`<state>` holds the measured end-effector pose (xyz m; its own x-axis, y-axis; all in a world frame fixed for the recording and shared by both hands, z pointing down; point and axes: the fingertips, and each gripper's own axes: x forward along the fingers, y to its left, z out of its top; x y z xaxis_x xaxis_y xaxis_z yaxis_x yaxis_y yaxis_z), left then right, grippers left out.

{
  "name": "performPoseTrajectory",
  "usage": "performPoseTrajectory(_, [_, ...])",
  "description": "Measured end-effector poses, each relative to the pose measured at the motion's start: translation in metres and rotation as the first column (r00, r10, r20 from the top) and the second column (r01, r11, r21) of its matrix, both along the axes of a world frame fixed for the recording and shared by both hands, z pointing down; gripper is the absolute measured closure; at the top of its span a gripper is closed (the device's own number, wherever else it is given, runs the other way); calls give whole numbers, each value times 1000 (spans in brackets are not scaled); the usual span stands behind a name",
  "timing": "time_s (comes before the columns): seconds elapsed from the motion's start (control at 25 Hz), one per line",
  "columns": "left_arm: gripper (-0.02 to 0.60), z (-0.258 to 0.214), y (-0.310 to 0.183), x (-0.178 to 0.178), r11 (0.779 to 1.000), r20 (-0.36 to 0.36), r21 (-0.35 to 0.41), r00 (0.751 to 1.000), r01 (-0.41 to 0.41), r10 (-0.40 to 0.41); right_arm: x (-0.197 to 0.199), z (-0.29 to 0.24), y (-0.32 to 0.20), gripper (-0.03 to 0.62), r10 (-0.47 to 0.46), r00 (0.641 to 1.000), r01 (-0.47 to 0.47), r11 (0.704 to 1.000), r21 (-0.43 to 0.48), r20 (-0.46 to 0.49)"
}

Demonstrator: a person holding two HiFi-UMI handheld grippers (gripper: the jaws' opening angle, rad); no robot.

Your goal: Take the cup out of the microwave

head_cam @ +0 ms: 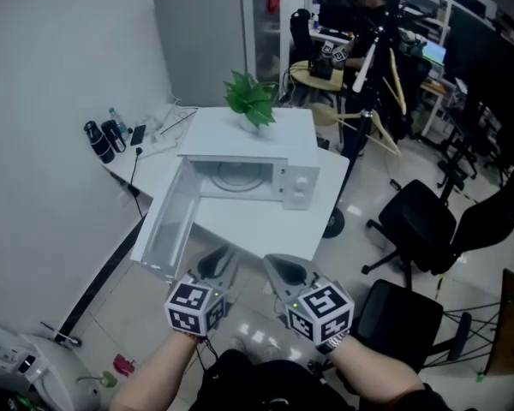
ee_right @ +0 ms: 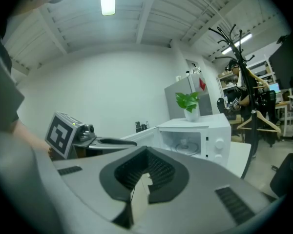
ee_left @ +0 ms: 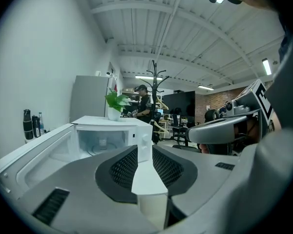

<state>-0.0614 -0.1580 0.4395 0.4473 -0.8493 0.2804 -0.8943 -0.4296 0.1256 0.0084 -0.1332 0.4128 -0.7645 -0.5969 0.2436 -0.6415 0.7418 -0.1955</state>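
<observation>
The white microwave [head_cam: 265, 157] stands on a white table [head_cam: 265, 221], its door [head_cam: 167, 225] swung wide open to the left. Inside, a small pale cup [ee_left: 102, 142] sits on the glass turntable; the right gripper view also catches the cup [ee_right: 185, 142]. Both grippers are low and near my body, well short of the microwave. My left gripper [head_cam: 216, 264] faces the open door; its jaws stand a little apart around nothing [ee_left: 144, 152]. My right gripper [head_cam: 284, 268] is beside it, tips together and empty [ee_right: 146, 177].
A potted plant [head_cam: 251, 101] stands on the microwave's top. Black bottles [head_cam: 103, 139] and cables lie on the table's far left by the wall. Black office chairs [head_cam: 420, 221] and a coat rack [head_cam: 377, 67] stand to the right. A grey cabinet [head_cam: 206, 41] is behind.
</observation>
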Motion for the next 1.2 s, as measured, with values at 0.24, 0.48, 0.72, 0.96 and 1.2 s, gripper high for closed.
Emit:
performPoseTrajectory(0.24, [407, 22, -54, -12, 998, 15, -15, 998, 59, -59, 0, 11, -34, 591, 10, 1000, -10, 1000, -17, 3])
performPoseTrajectory(0.48, [367, 44, -119, -27, 994, 41, -15, 994, 105, -104, -6, 21, -80, 591, 35, 999, -35, 999, -33, -6])
performPoseTrajectory(0.72, [321, 69, -189, -40, 991, 74, -27, 989, 128, -126, -22, 36, -130, 591, 39, 999, -40, 998, -53, -17])
performPoseTrajectory(0.96, [275, 104, -250, -54, 985, 91, -76, 985, 152, -145, -36, 52, -174, 591, 52, 998, -53, 995, -83, -23])
performPoseTrajectory(1.2, [258, 137, -302, -66, 980, 116, -112, 981, 167, -154, -46, 68, -211, 591, 73, 997, -77, 990, -115, -35])
